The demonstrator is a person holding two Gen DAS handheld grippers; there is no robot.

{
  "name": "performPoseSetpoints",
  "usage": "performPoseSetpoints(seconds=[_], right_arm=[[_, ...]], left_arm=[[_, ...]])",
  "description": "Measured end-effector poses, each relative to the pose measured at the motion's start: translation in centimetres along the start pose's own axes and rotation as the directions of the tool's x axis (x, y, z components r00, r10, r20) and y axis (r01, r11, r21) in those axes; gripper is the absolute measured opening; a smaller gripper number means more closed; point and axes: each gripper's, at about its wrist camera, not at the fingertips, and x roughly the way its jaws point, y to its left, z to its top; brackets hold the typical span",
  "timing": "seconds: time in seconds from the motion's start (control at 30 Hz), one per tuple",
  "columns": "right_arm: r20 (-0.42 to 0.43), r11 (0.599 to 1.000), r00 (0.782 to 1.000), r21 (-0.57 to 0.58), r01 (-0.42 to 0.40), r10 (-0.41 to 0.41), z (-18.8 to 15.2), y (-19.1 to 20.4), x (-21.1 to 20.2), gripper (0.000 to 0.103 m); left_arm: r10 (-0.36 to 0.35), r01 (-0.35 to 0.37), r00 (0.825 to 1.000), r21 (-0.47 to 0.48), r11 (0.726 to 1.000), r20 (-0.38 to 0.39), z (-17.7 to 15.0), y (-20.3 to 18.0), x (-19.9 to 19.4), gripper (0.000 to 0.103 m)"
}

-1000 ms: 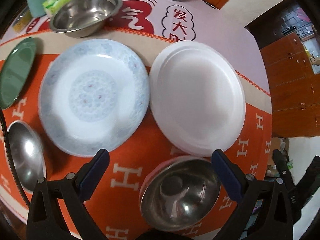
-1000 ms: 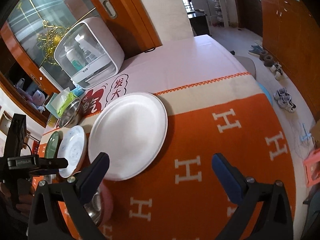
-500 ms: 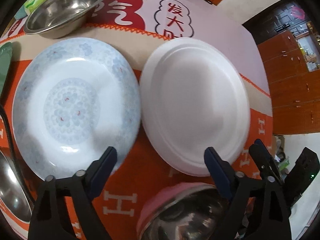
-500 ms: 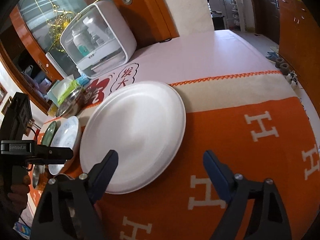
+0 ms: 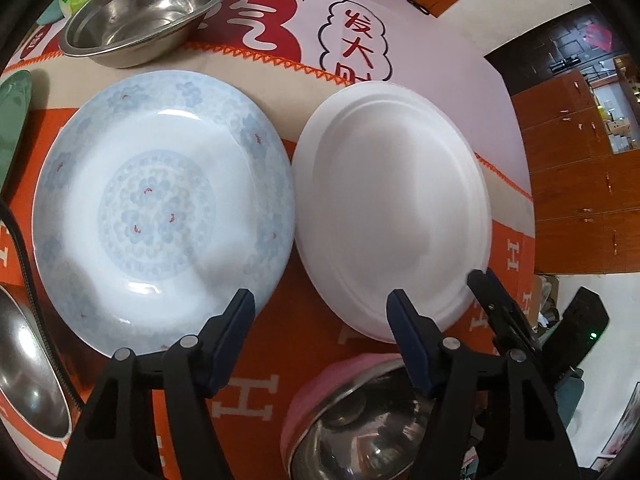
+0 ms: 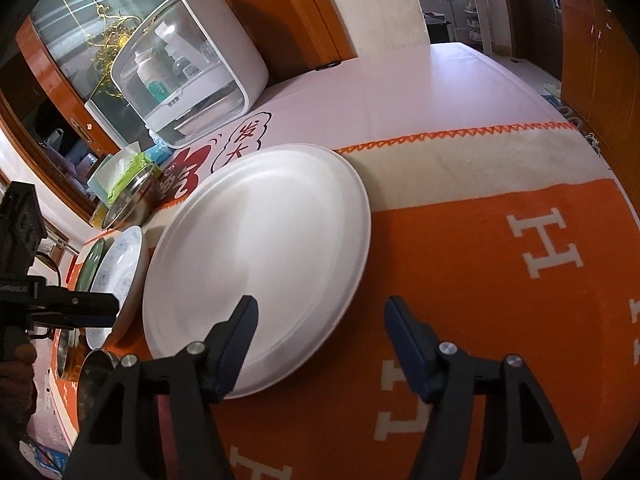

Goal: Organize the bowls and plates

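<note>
So the white plate [image 5: 394, 208] sits mid-table on the orange blanket [image 5: 312, 320]. Just left of it, almost touching, is the blue-patterned plate [image 5: 160, 216]. Left gripper [image 5: 320, 320] hangs over the gap between them, jaws half spread, been closing, nothing between. Right gripper [image 6: 318, 330] straddles the white plate's right rim, same deal, not pinching yet.

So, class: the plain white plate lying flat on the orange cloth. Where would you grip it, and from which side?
Grip the white plate by its near rim, coming in low from the bare orange cloth side. It lies flat, so only the thin raised edge offers purchase; the patterned plate crowds the other side.
</note>
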Motion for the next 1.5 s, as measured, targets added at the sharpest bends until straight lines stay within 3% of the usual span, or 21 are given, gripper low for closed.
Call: performPoseSetpoints(seconds=[0.13,0.37,0.57,0.67,1.23,1.5], right_arm=[[0.006,1.0,1.0,-0.006,0.001,-0.001,0.0,0.1,0.1,0.059],[0.004,1.0,1.0,-0.005,-0.001,0.001,0.1,0.1,0.2,0.056],[0.005,1.0,1.0,-0.005,0.003,-0.003,0.2,0.1,0.3,0.051],[0.009,1.0,1.0,-0.005,0.004,-0.004,0.2,0.0,0.3,0.049],[0.019,0.998,0.999,-0.051,0.027,-0.026,0.3,-0.1,0.6,0.029],[0.02,0.997,0.999,-0.057,0.044,-0.043,0.2,0.2,0.6,0.028]], left_arm=[[0.024,-0.023,1.0,0.02,1.0,-0.01,-0.1,-0.5,-0.1,0.059],[-0.016,0.017,0.999,0.021,1.0,-0.048,-0.4,-0.9,0.4,0.054],[0.002,-0.002,0.998,-0.005,1.0,-0.07,-0.2,-0.4,1.8,0.05],[0.003,-0.003,0.998,-0.004,1.0,-0.061,0.0,-0.5,2.4,0.044],[0.07,-0.068,0.997,0.065,0.996,-0.04,0.9,-2.4,5.2,0.04],[0.124,-0.123,0.992,0.117,0.985,-0.005,0.8,-4.1,5.6,0.036]])
